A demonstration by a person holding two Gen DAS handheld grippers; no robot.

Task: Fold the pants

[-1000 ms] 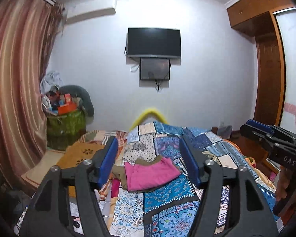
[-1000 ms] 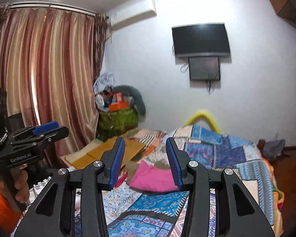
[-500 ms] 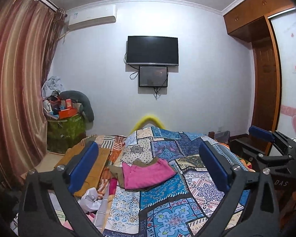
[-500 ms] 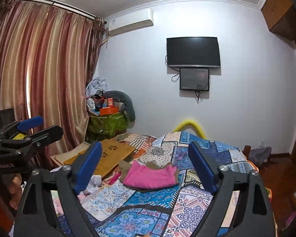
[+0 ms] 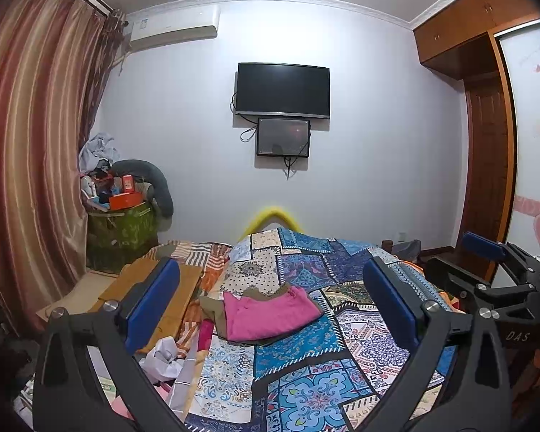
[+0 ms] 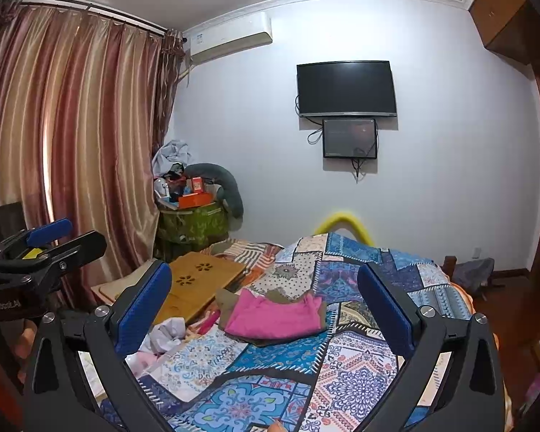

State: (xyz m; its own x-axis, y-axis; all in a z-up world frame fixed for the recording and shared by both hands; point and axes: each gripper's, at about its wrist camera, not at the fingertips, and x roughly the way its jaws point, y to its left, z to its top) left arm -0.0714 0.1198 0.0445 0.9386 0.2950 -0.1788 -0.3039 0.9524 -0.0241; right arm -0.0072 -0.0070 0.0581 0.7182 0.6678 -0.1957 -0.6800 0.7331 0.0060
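A white-walled bedroom fills both views, with striped curtains (image 6: 72, 126) at 9 o'clock, a dark wall television (image 5: 283, 90) at 12 o'clock and an air conditioner (image 5: 172, 28) at 11 o'clock. Below them a bed under a blue patchwork quilt (image 5: 306, 352) spreads across the lower half of each picture, and a wooden lap tray (image 6: 198, 280) lies along its edge at 9 o'clock. Near the middle of the quilt sit the pants (image 5: 270, 315), a pink garment already doubled over on top of an olive-brown piece that shows only at its edges; whether these are 1 item or 2 is hard to make out. The cloth looks light, soft and limp, so it should sag and slide when lifted; a sound hold would probably be at 2 corners of the pink layer or along its thicker hem. Crumpled white paper (image 5: 165, 356) lies at 7 o'clock. The left gripper (image 5: 270, 306) and the right gripper (image 6: 266, 307) both stand released, their jaws having just spread wide, with nothing between the blue pads and the pants well beyond the tips. Each tool's handle is cut off by the frame, and only part of a hand shows at the lower left edge of the right wrist view.
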